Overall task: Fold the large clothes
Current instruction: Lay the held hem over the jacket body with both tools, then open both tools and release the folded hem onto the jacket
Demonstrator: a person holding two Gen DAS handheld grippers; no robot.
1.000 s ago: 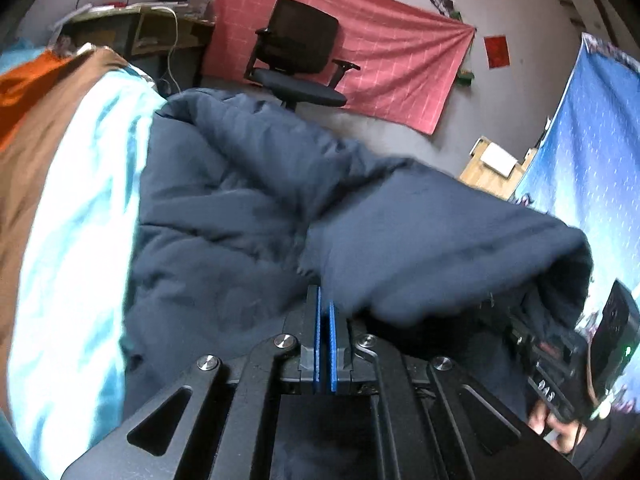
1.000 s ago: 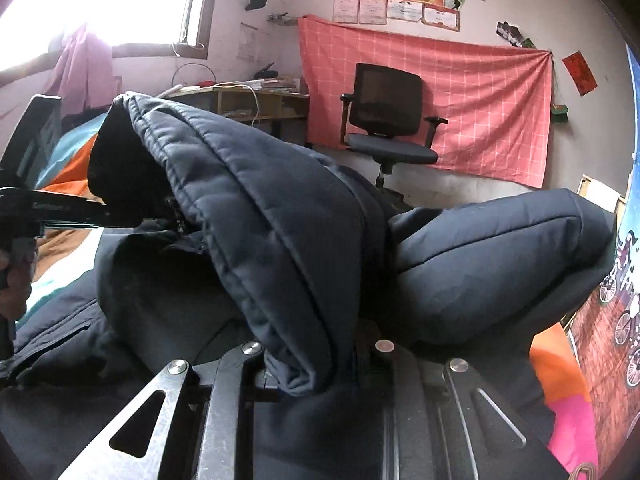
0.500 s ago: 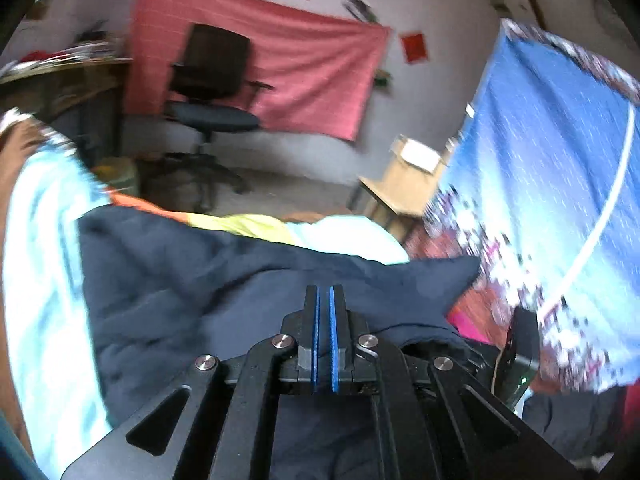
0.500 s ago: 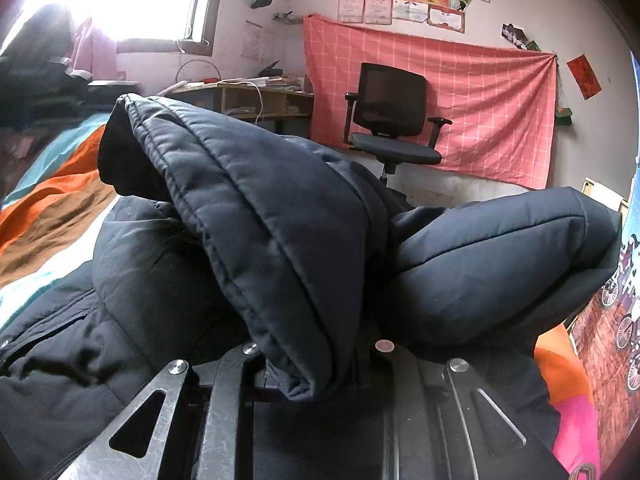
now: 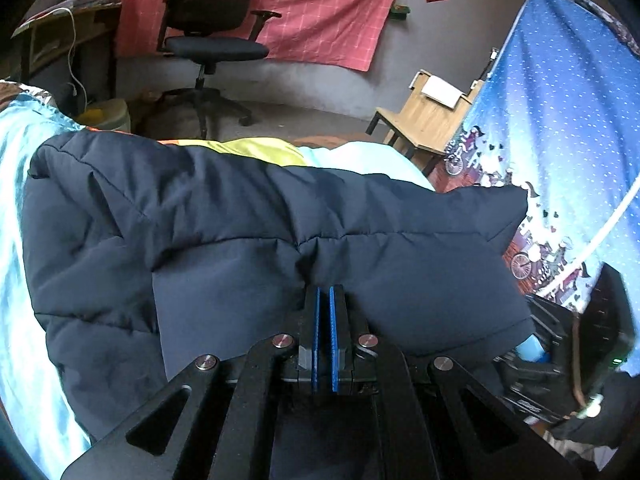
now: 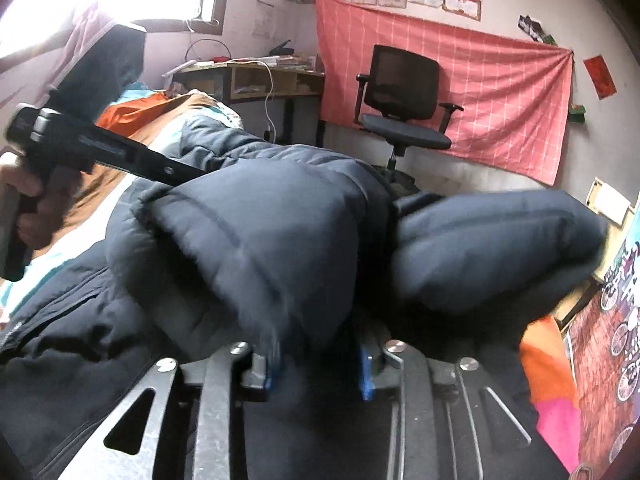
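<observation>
The left gripper point(image 5: 324, 300) sits low and level over the bed point(image 5: 24, 200), its two blue pads pressed together with only a sliver between them; the tips touch a crease in the dark navy puffer jacket point(image 5: 240, 232), though whether any fabric is actually pinched there I cannot tell. The right gripper point(image 6: 320, 344) points forward at the same garment, its jaws held apart with a thick fold of the jacket bulging between the blue pads; the fabric there is blurred. In the right wrist view the person's left hand point(image 6: 28, 200) shows at the left edge, fist wrapped round the handle, the tool's black body slanting down across the jacket (its far tip pokes out past the padded bulge).

One jacket, spread across the striped bedcover, which shows orange, brown, white and turquoise bands; one sleeve or folded section point(image 6: 492, 248) lies humped towards the right. Two grippers, one hand visible. One black office chair point(image 6: 404, 100) stands against the wall before one red checked cloth point(image 6: 500, 92); one wooden desk point(image 6: 248, 80) holds papers and a white cable; one light wooden stool point(image 5: 432, 116) stands beside one blue patterned hanging point(image 5: 560, 120).
</observation>
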